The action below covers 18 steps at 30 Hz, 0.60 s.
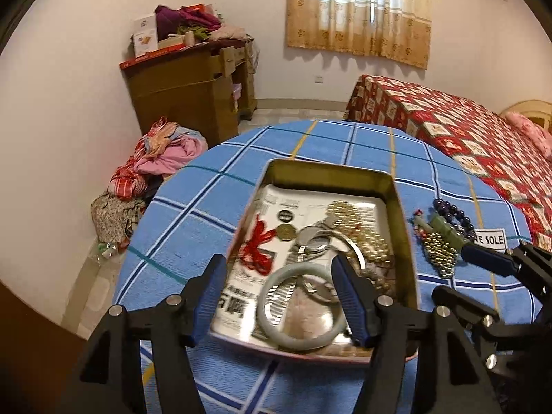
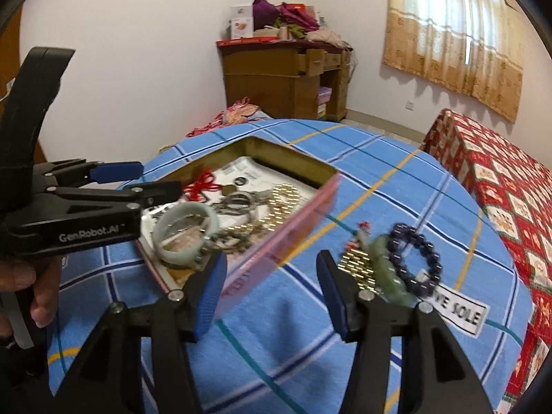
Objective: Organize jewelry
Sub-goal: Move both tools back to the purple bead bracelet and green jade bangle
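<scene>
An open tin [image 1: 331, 167] stands on the blue checked cloth. It holds a pale jade bangle [image 1: 264, 307], a watch [image 1: 315, 243], gold bead chains [image 1: 348, 212] and a red knot [image 1: 257, 246]. My left gripper [image 1: 281, 296] hovers open over the tin's near end, the bangle lying below between its fingers, untouched on the left. Right of the tin lie a dark bead bracelet [image 2: 400, 233], a green jade pendant [image 2: 386, 272] and a gold bead piece [image 2: 355, 269]. My right gripper [image 2: 272, 286] is open and empty over bare cloth, between the tin's pink side [image 2: 286, 234] and these pieces.
A white label [image 2: 455, 312] is sewn on the cloth near the loose pieces. A bed with a red patterned cover [image 2: 500, 189] stands close on the right. A wooden dresser [image 1: 193, 93] is at the back wall and a clothes heap [image 1: 155, 162] lies on the floor. A hand [image 2: 38, 293] holds the left gripper.
</scene>
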### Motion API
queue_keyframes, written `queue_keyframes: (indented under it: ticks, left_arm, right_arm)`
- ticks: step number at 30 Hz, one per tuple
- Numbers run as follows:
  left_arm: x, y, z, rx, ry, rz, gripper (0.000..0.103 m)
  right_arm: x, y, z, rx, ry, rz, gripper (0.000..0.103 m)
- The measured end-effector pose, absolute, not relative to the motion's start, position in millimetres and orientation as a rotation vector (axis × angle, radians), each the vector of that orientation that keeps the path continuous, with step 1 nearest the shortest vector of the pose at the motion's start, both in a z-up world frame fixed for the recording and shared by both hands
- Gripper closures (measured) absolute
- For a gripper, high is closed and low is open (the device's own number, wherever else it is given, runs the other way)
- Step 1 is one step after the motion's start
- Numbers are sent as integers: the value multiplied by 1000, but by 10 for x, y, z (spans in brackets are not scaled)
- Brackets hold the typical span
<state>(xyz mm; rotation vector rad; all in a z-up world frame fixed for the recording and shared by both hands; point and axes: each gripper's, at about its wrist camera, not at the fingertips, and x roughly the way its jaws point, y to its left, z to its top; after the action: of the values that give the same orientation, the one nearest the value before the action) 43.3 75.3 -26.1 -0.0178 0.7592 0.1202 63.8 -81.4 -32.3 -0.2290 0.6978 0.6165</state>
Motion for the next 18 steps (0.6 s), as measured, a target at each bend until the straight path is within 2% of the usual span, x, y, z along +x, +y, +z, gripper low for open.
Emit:
queue_keyframes:
  ticks: [18]
  left_arm:
    - [760,-208,-250,127,772,16,40]
  right_arm:
    - [1251,-1842,-495,-72,793,304,47]
